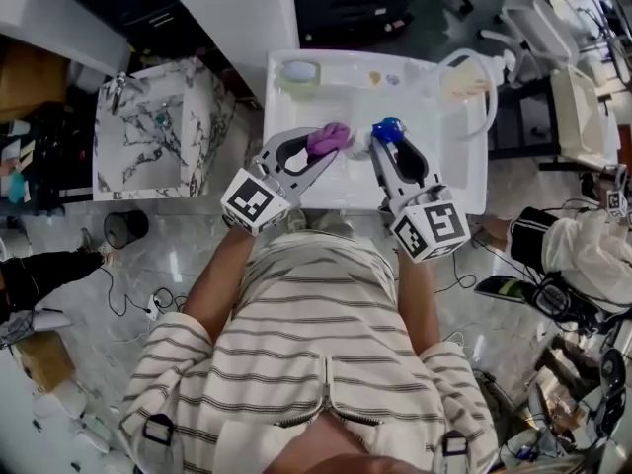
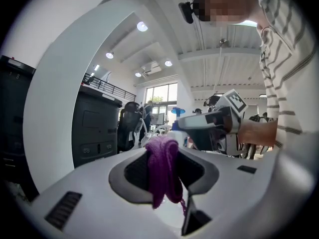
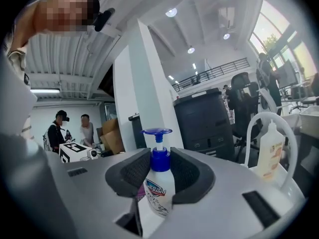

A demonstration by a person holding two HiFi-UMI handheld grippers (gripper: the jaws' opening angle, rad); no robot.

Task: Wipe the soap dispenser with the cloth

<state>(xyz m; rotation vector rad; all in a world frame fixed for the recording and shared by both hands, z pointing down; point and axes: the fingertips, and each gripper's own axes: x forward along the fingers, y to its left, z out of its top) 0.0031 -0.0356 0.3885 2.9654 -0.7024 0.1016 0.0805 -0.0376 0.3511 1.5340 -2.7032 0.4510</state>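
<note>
The soap dispenser is clamped upright at its blue neck by the fingers of the right gripper over the white surface, the purple cloth is clenched in the left gripper just beside it, and wiping is judged barely begun.

soap dispenser base hidden below right gripper fingers, label unreadable; cloth between left gripper fingers mostly covers it.

cloth left of soap dispenser, both over basin
</note>
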